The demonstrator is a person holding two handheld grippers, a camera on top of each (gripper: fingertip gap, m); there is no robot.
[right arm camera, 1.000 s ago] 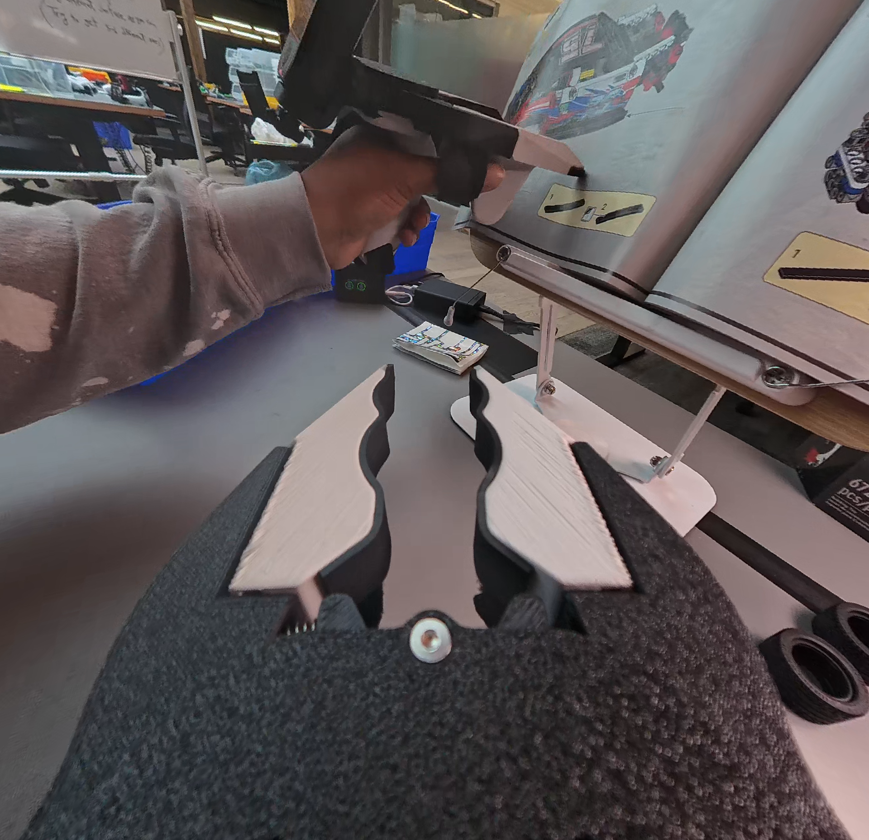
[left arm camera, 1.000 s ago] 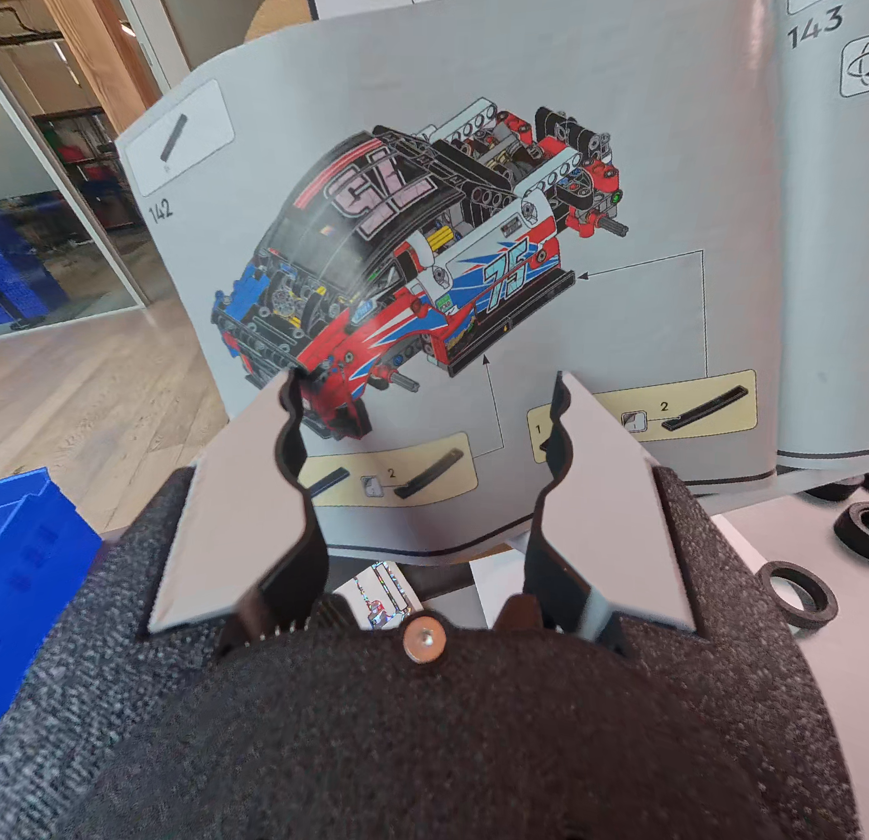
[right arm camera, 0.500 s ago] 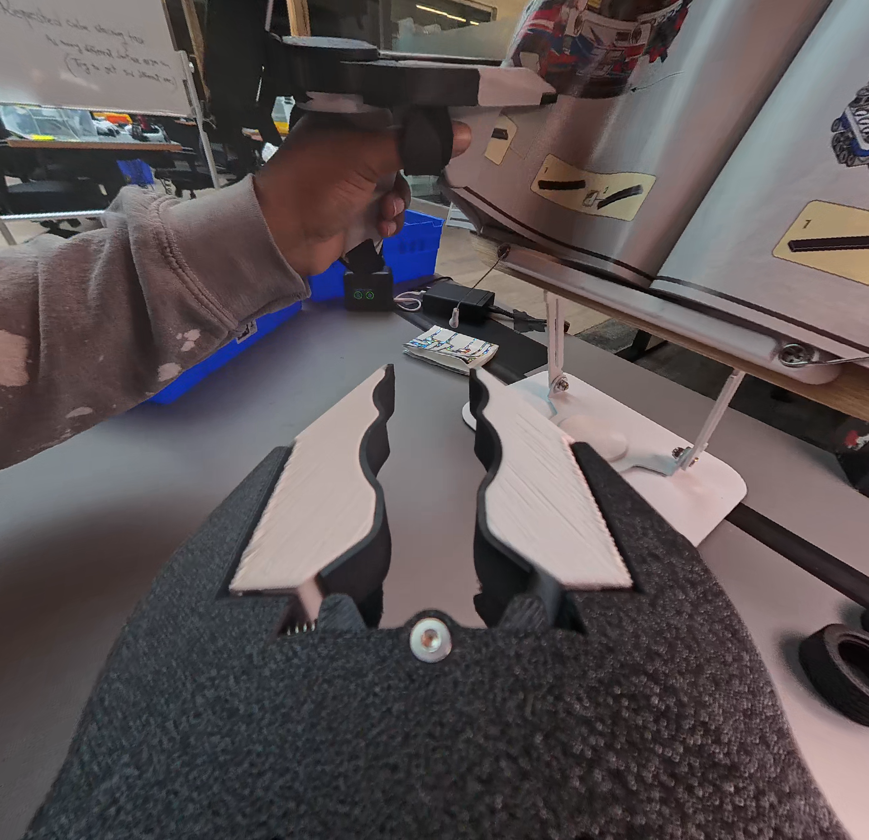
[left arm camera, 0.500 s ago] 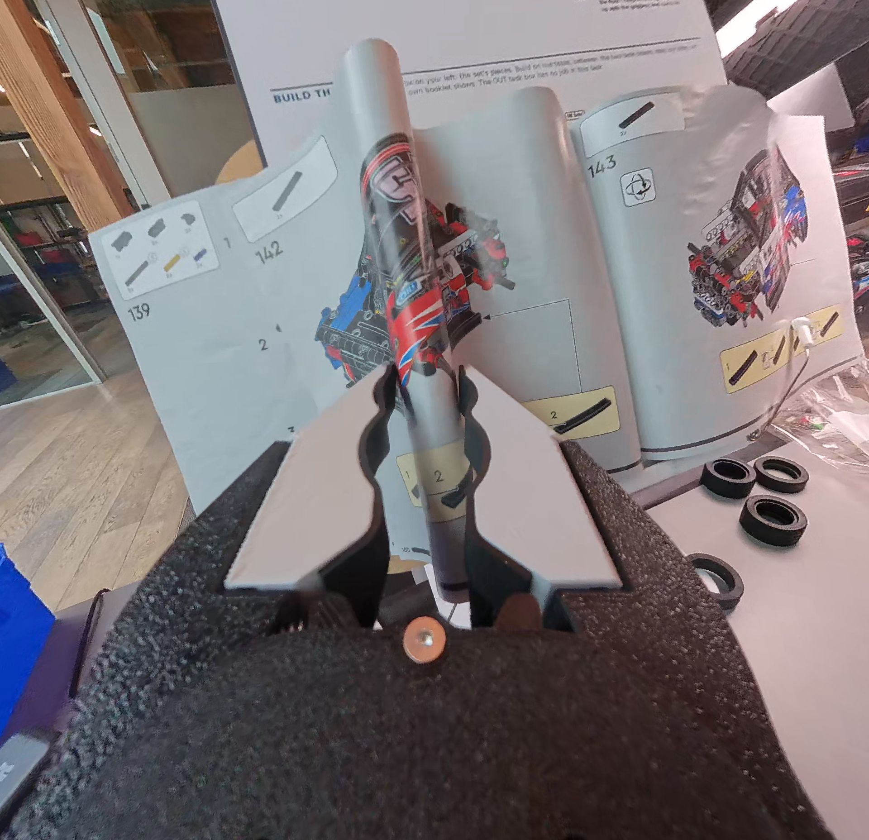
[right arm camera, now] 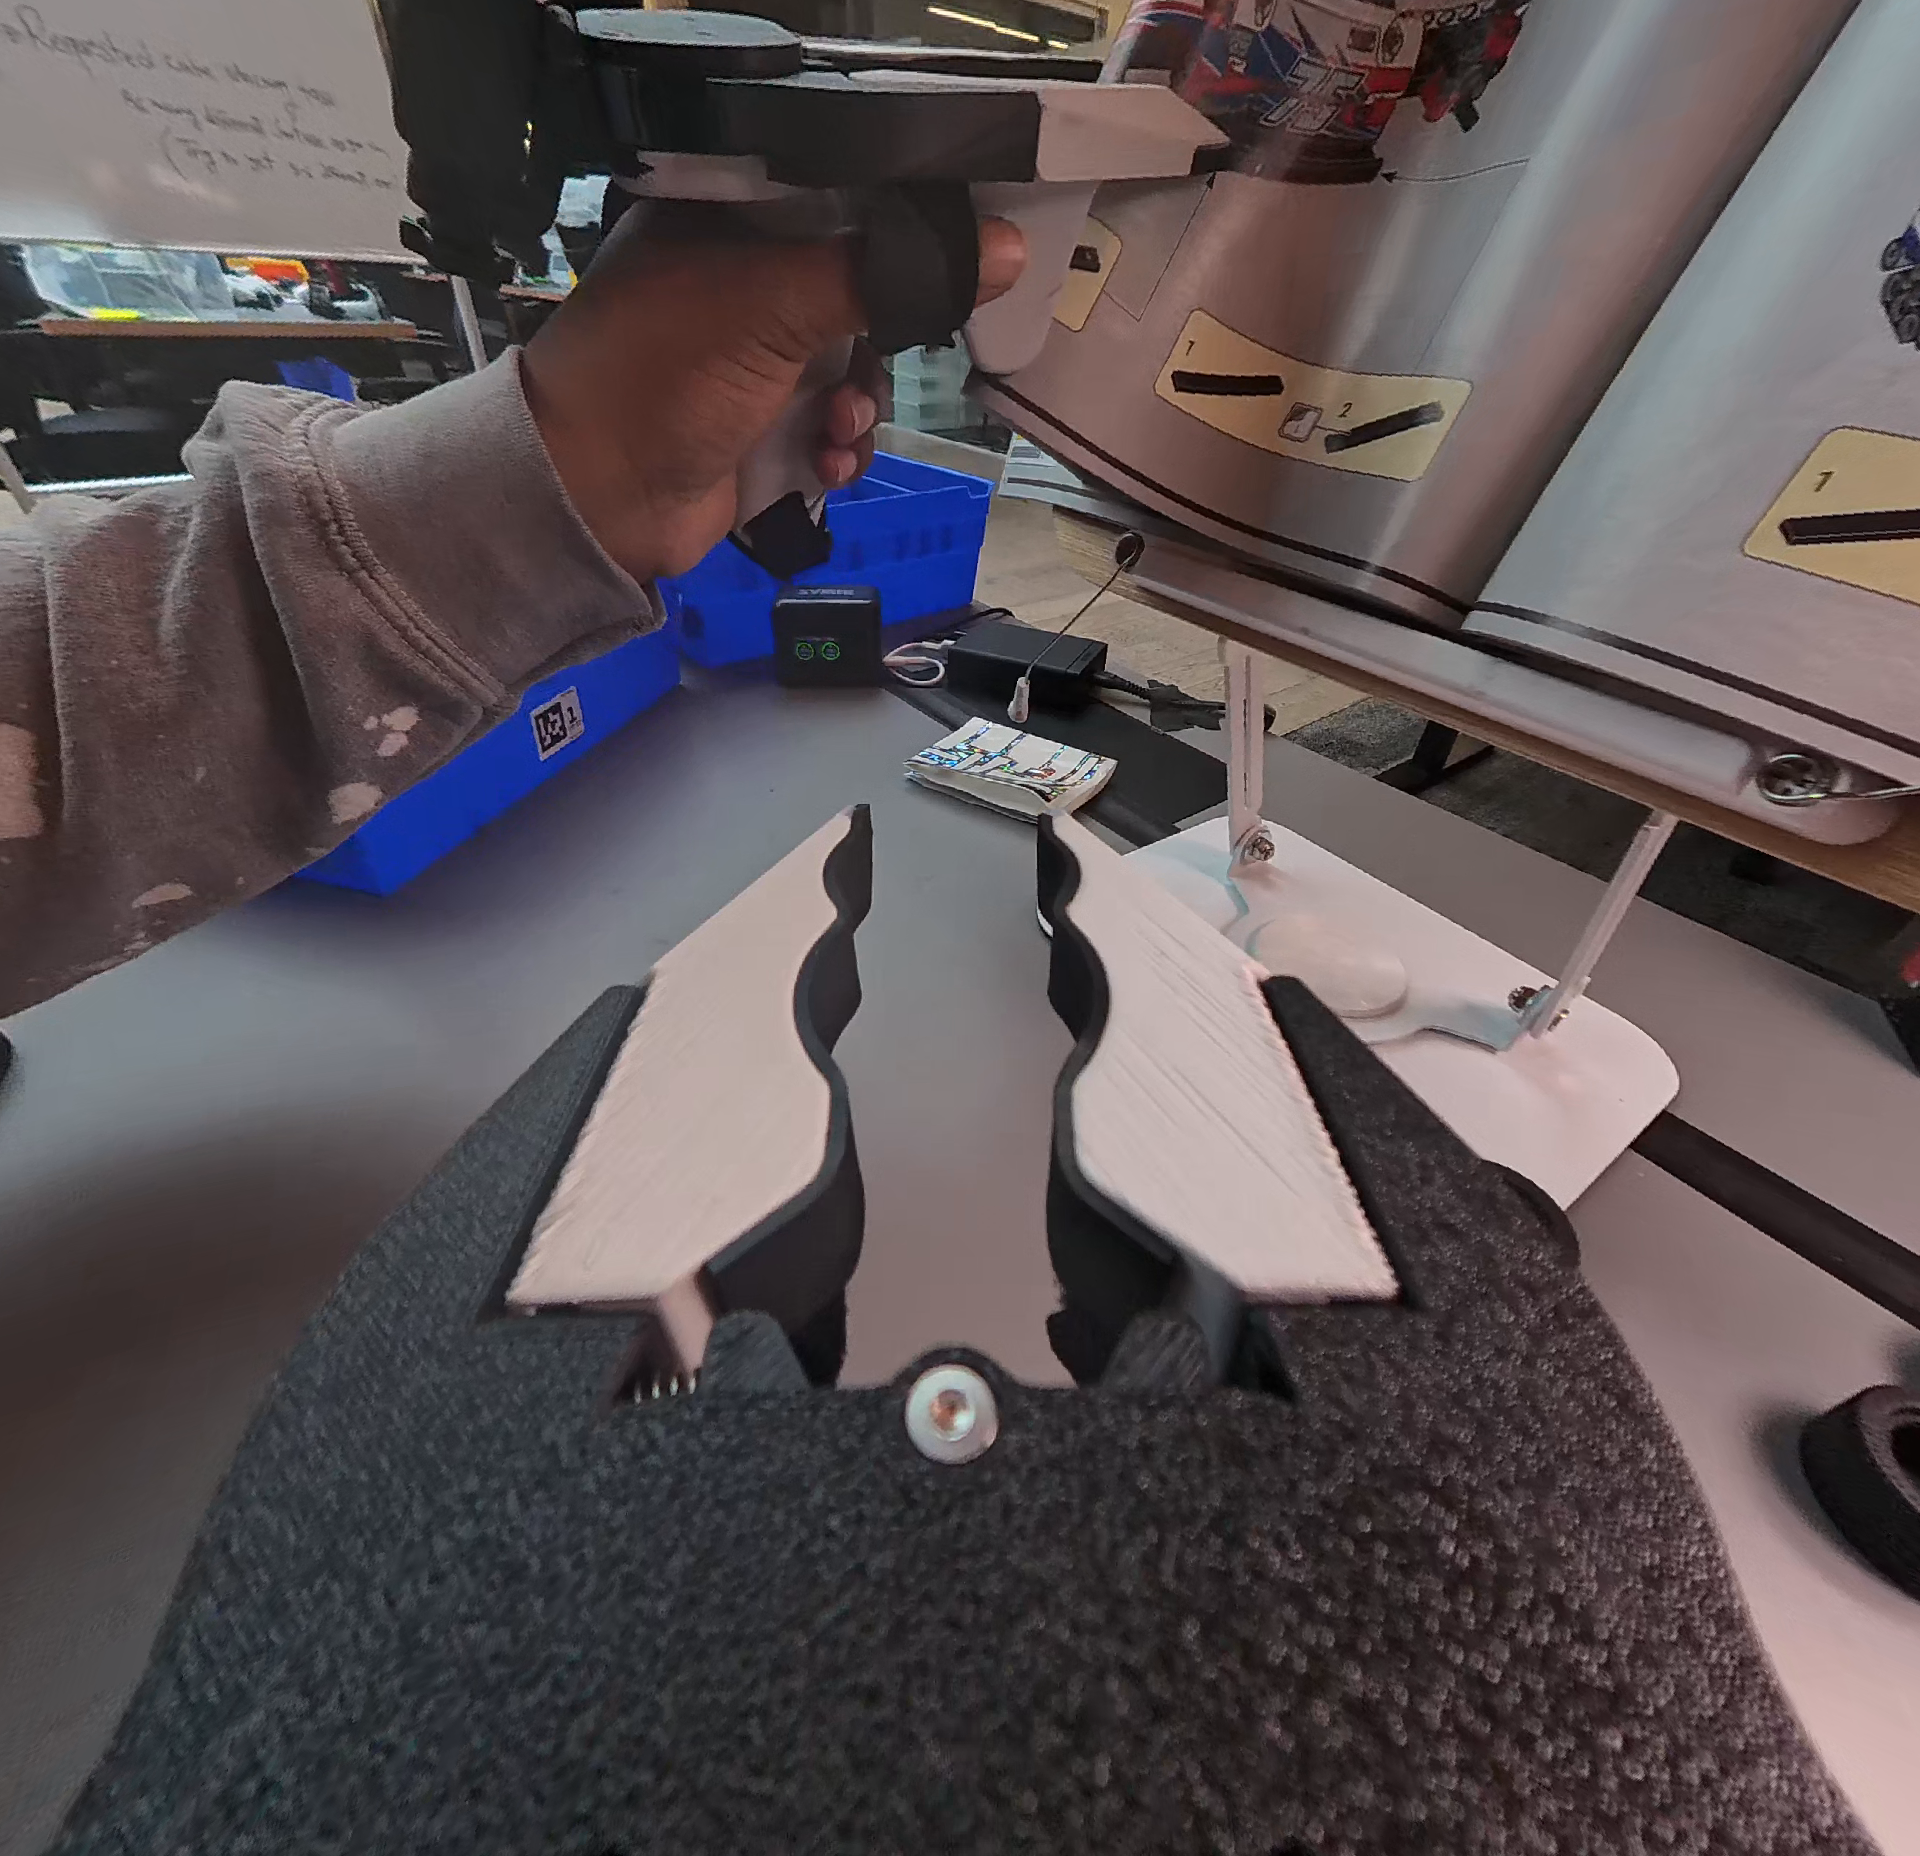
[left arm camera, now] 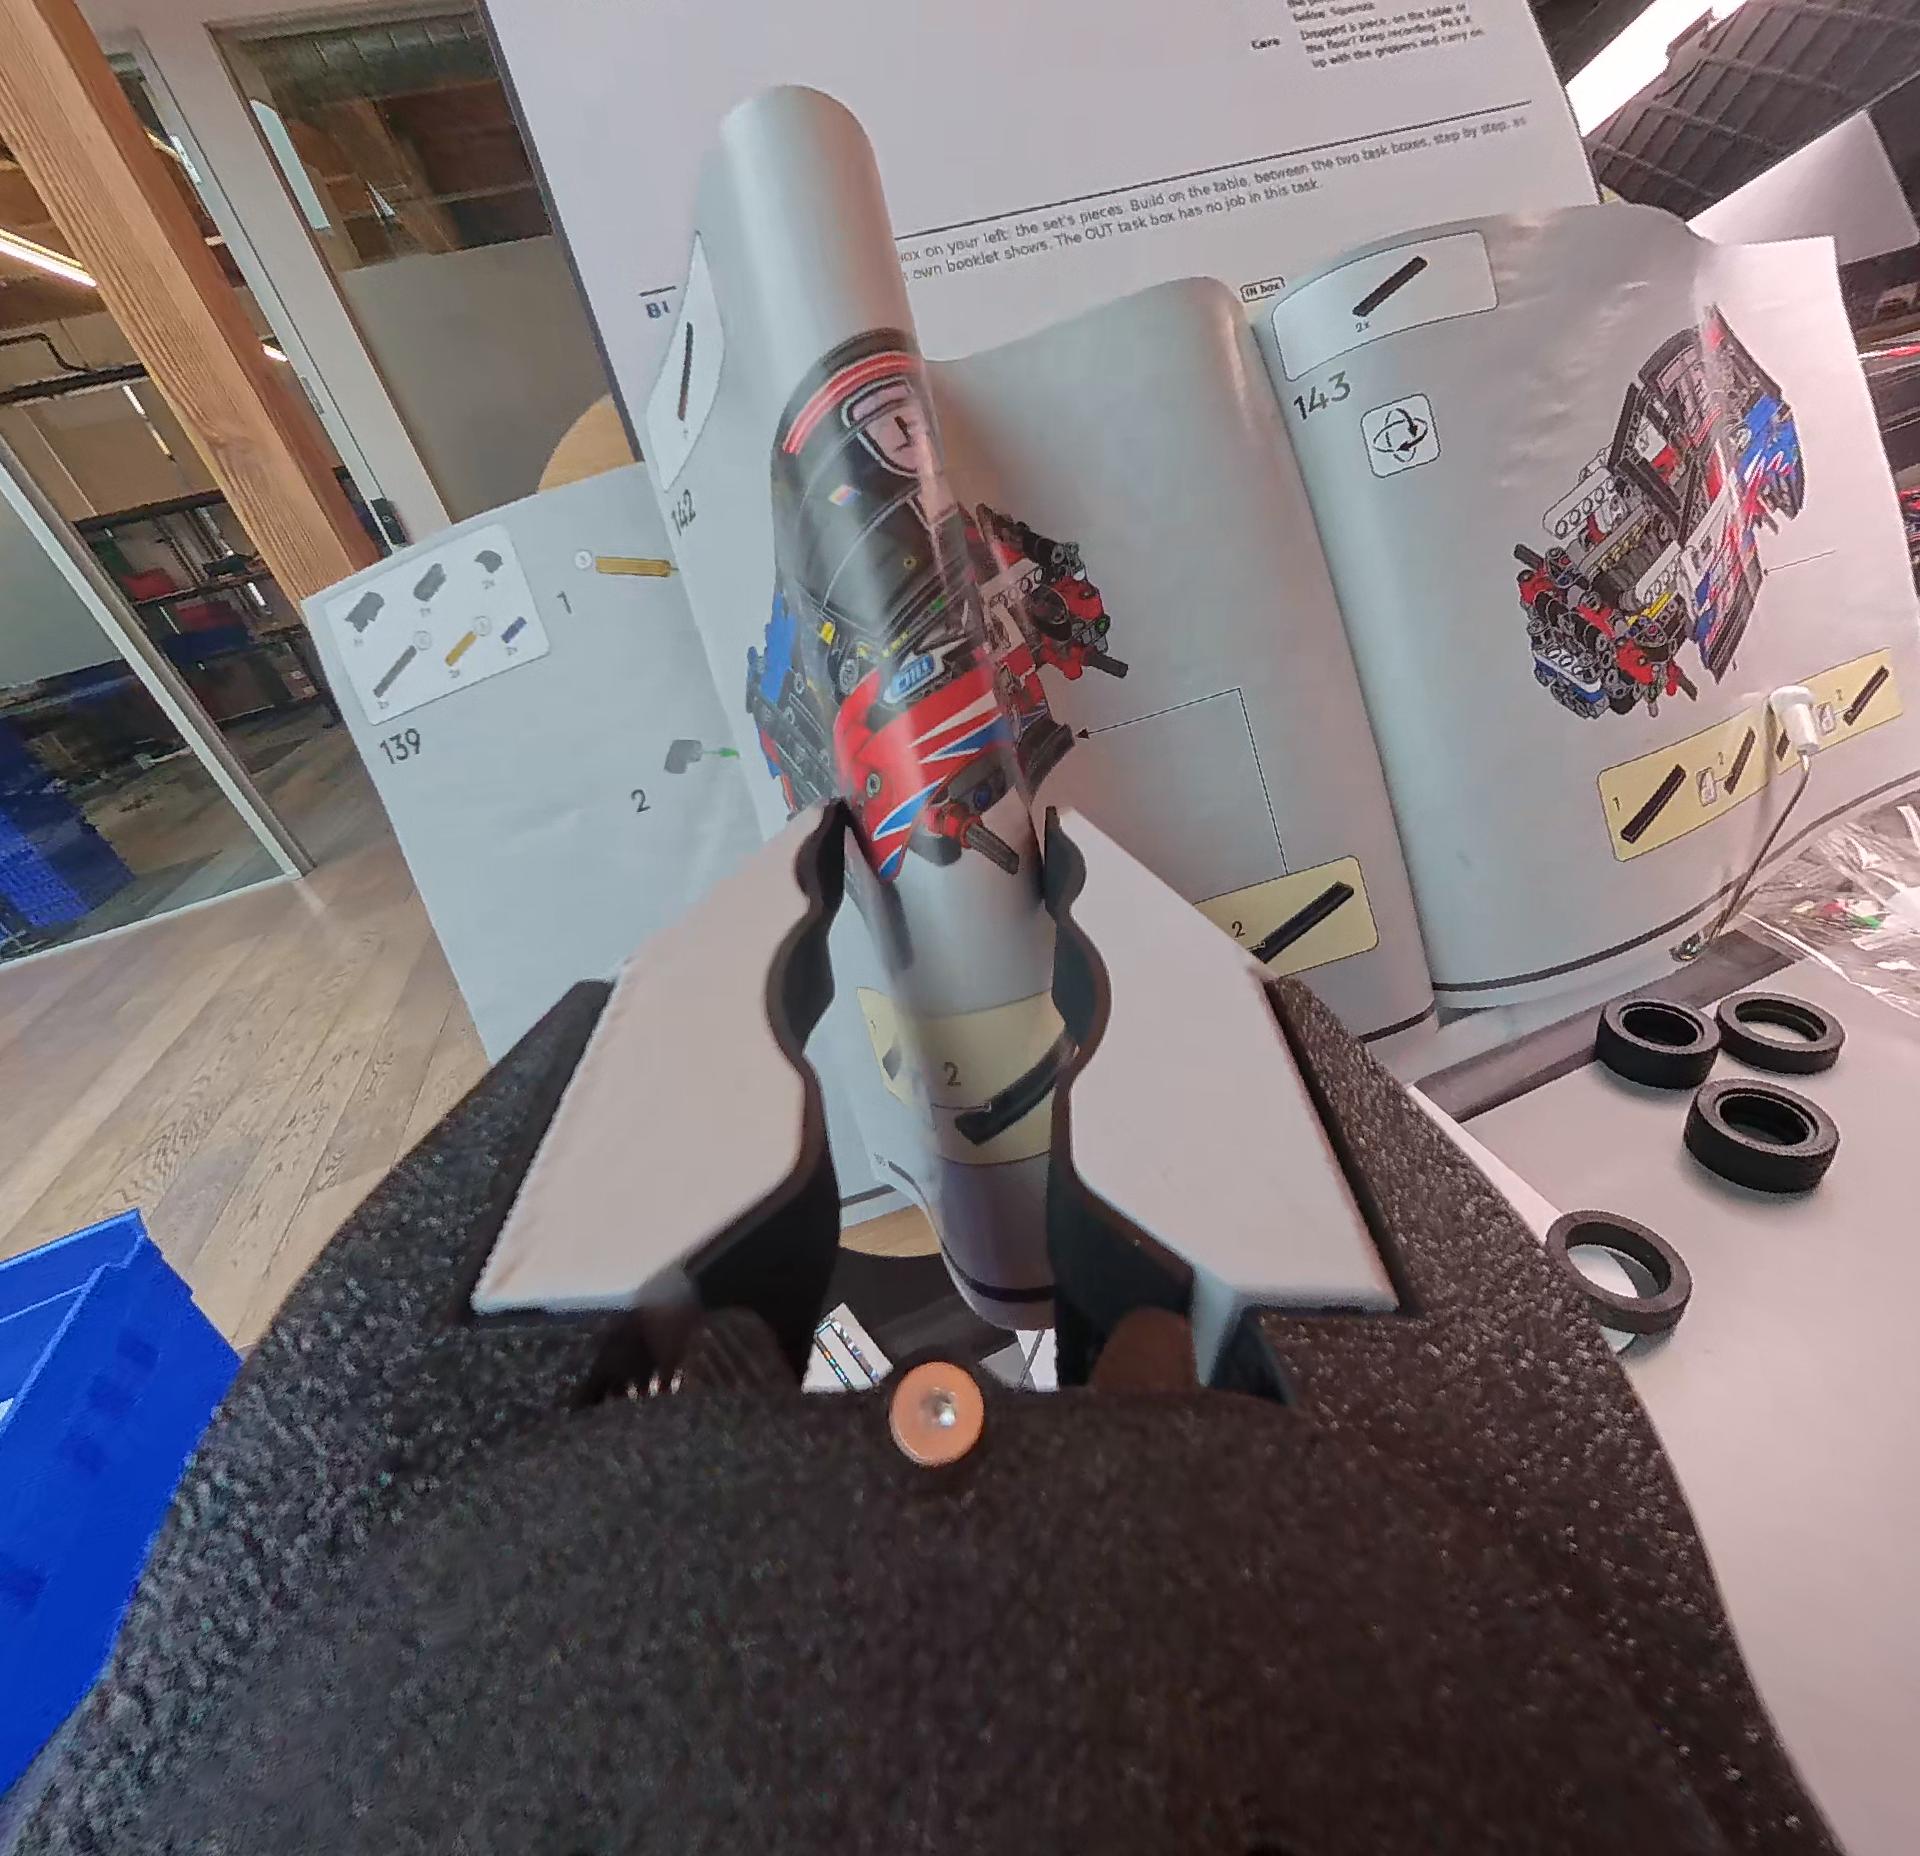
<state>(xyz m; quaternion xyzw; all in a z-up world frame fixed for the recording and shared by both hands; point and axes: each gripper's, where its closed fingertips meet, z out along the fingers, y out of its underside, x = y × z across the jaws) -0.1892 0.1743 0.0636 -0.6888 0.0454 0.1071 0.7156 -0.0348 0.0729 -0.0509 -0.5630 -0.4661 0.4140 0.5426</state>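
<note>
The left gripper had its two fingers parted, with a curled page of the instruction booklet standing between them; whether the pads were actually touching the paper I could not tell. The booklet stood open on a tilted stand on the grey table, with four black rubber tyres lying near its right edge and a blue bin off to the left. The right gripper hung low over the table, its fingers apart and empty. Beyond it lay a small glittery packet, and a hand in a grey sleeve gripped the other tool's handle.
</note>
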